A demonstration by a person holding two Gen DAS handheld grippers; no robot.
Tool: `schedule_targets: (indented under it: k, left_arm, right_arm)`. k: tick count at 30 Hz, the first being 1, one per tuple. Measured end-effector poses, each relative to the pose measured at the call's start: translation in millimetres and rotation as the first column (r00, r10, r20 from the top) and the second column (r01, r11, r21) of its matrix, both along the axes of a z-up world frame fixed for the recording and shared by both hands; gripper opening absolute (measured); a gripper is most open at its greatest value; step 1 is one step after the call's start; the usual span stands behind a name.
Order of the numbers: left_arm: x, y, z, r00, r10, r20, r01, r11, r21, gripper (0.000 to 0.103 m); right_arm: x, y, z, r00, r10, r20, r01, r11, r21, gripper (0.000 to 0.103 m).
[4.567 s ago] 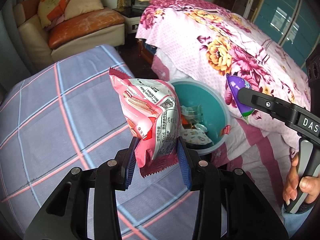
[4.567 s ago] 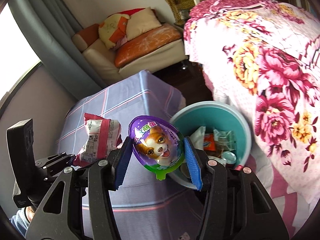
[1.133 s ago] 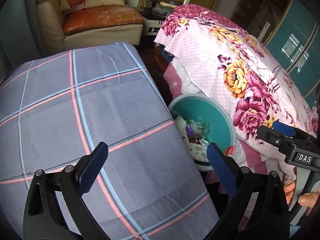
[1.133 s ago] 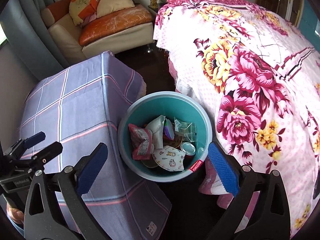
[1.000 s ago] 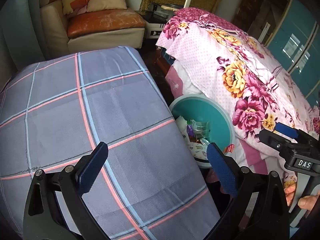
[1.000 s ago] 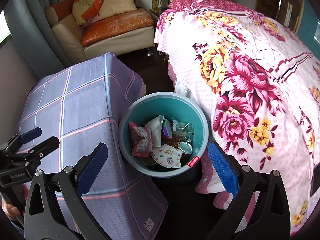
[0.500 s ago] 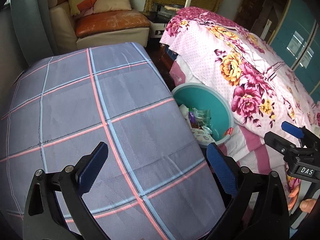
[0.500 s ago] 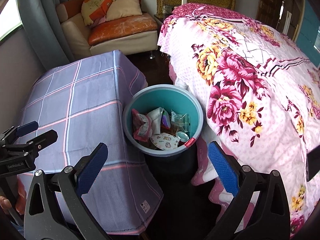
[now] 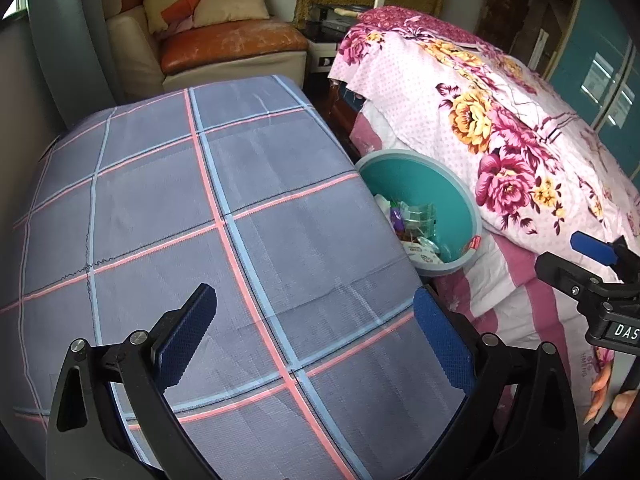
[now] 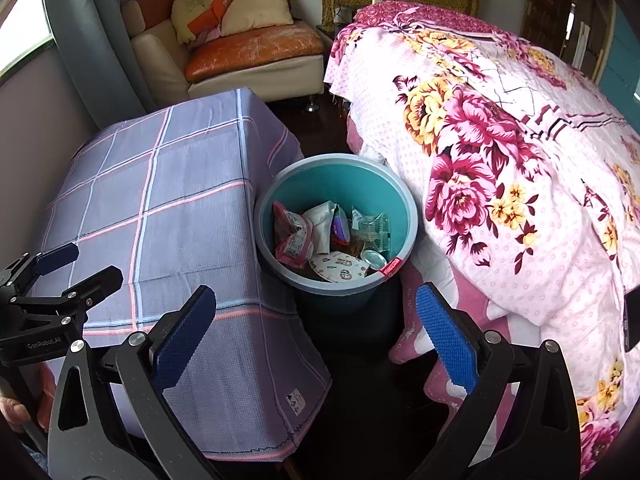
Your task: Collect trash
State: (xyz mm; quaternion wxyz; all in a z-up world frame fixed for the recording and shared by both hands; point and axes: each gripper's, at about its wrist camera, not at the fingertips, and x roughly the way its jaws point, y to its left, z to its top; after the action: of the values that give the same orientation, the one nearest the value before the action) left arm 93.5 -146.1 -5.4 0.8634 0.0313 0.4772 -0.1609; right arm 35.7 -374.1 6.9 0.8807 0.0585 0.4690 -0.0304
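Note:
A teal trash bin (image 10: pixel 404 200) stands on the floor between the table and the bed; it also shows in the left wrist view (image 9: pixel 466 208). Inside lie a pink snack bag (image 10: pixel 292 236), a purple egg package (image 10: pixel 340 224), a white wrapper (image 10: pixel 320 220) and other trash. My left gripper (image 9: pixel 314 330) is open and empty above the table (image 9: pixel 160 208). My right gripper (image 10: pixel 316 328) is open and empty, above and in front of the bin. Each gripper shows in the other's view: the right (image 9: pixel 592 264) and the left (image 10: pixel 60 276).
The table wears a grey-blue checked cloth (image 10: pixel 160 200). A bed with a pink floral cover (image 10: pixel 500 140) is at the right. A cream sofa with an orange cushion (image 10: pixel 252 48) and pillows stands at the back. Dark floor (image 10: pixel 360 420) lies in front of the bin.
Both grippers held trash 4.6 s ago, the left the pink bag and the right the purple egg; both items now lie in the bin. Over the last second both grippers pulled back, open.

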Motion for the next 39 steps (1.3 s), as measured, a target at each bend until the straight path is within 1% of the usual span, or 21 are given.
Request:
schedule_targets:
  k: [12,19,30,39]
  left_arm:
    - [8.6,1.3,-8.6,1.000,0.008,-0.012,-0.008,1.000,0.005,0.099]
    - [12.2,5.8,-9.1,1.000,0.015,0.025,-0.015,1.000,-0.026,0.099]
    - [17.9,5.0,-17.8,0.999,0.023,0.031,-0.023,1.000,-0.001,0.099]
    - [20.5,6.1,-18.8,0.998,0.031,0.046,-0.032,0.999,0.009,0.099]
  right_arm:
    - [11.3,5.3,-5.5,1.000,0.011,-0.010,-0.011,1.000,0.012,0.096]
    - [18.6,1.8,-8.7,1.000,-0.005,-0.011,0.005,1.000,0.020,0.096]
    - [26.7,-2.3,-20.9,0.999,-0.017,-0.035,0.018,0.999,0.030,0.096]
    - [33.3,0.7,-26.6,0.998,-0.014,-0.054,0.016,0.999,0.031,0.096]
